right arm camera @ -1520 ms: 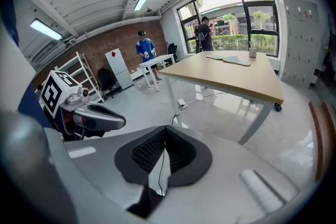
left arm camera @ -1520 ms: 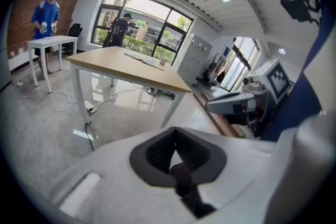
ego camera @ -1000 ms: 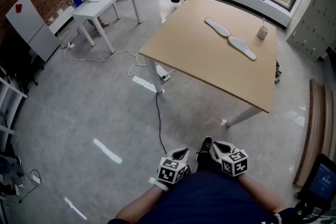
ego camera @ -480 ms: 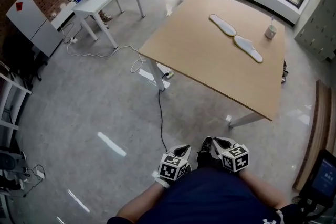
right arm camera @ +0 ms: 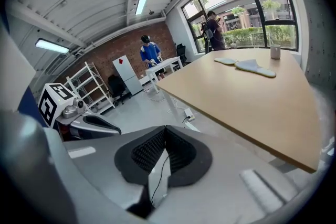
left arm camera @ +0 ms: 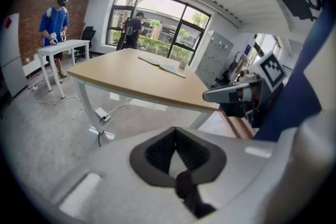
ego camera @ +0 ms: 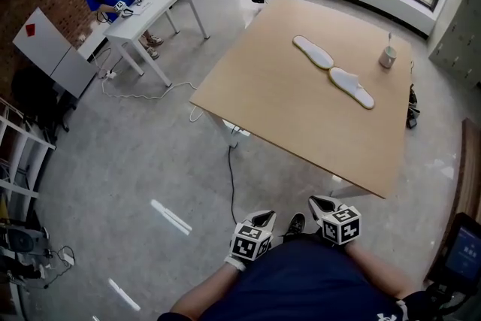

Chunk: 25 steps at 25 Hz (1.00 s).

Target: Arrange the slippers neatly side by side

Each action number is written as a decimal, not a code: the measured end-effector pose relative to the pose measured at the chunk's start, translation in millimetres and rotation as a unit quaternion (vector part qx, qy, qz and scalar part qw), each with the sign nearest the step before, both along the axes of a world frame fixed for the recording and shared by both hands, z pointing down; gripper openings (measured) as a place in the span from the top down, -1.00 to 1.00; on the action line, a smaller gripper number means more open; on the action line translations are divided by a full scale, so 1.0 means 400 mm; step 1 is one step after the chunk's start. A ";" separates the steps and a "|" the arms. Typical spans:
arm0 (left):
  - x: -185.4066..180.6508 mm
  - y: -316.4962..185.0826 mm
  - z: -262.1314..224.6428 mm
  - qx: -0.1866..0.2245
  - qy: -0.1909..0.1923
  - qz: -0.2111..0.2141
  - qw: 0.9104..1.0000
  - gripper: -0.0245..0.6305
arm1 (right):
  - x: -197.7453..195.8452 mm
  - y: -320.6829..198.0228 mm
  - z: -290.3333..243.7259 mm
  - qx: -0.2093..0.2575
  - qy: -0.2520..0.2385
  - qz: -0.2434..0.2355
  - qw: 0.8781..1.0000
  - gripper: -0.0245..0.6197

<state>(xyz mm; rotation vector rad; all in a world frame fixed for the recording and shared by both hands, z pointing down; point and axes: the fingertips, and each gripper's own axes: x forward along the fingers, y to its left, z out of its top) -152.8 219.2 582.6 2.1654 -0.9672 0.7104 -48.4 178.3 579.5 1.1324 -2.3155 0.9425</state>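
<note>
Both jaws of the left gripper [ego camera: 259, 222] and of the right gripper [ego camera: 322, 205] are seen pressed together, with nothing held between them; as a second ago, the two grippers are kept low and close to the body. The wooden table [ego camera: 285, 116] is now seen nearer than before. Two white slippers [ego camera: 313, 52] [ego camera: 352, 86] are left unmoved on its far part, end to end, near a cup [ego camera: 387, 56].
</note>
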 end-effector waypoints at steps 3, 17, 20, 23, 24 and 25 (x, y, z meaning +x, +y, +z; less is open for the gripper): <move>0.078 -0.083 0.002 0.016 -0.009 0.001 1.000 0.91 | 0.078 -0.073 0.014 0.002 -0.005 0.005 1.000 0.89; 0.103 -0.200 -0.033 0.037 -0.036 0.046 0.998 0.91 | 0.124 -0.158 0.002 0.022 -0.021 0.063 0.998 0.89; 0.150 -0.248 -0.007 0.037 -0.043 0.071 0.996 0.91 | 0.205 -0.200 0.005 0.029 -0.016 0.103 0.994 0.89; 0.200 -0.296 -0.008 0.027 -0.031 0.099 0.994 0.91 | 0.264 -0.237 0.006 0.027 -0.016 0.141 0.990 0.89; 0.217 -0.316 -0.002 0.026 -0.031 0.110 0.993 0.91 | 0.288 -0.251 0.006 0.028 -0.015 0.155 0.987 0.89; 0.232 -0.337 0.005 0.029 -0.033 0.121 0.992 0.91 | 0.311 -0.265 0.004 0.030 -0.012 0.168 0.985 0.89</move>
